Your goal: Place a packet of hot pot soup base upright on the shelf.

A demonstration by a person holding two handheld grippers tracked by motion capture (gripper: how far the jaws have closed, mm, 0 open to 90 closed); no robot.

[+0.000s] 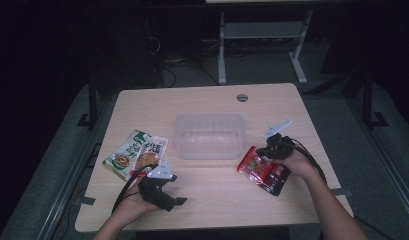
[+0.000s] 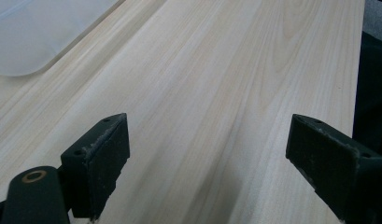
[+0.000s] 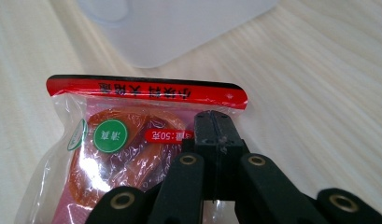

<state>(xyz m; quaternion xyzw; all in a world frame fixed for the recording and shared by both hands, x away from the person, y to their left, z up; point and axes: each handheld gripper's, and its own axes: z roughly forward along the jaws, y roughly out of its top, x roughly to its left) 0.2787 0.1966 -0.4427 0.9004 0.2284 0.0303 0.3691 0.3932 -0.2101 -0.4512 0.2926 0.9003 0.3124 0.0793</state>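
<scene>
The red snack packet is lying on the table just right of the clear plastic tub. The right gripper is resting on it, jaws pressed together; its own view is showing them meeting over the packet's film, though whether they are pinching it is unclear. The left gripper is hovering, jaws spread, above bare wood. Two more packets are lying at left.
</scene>
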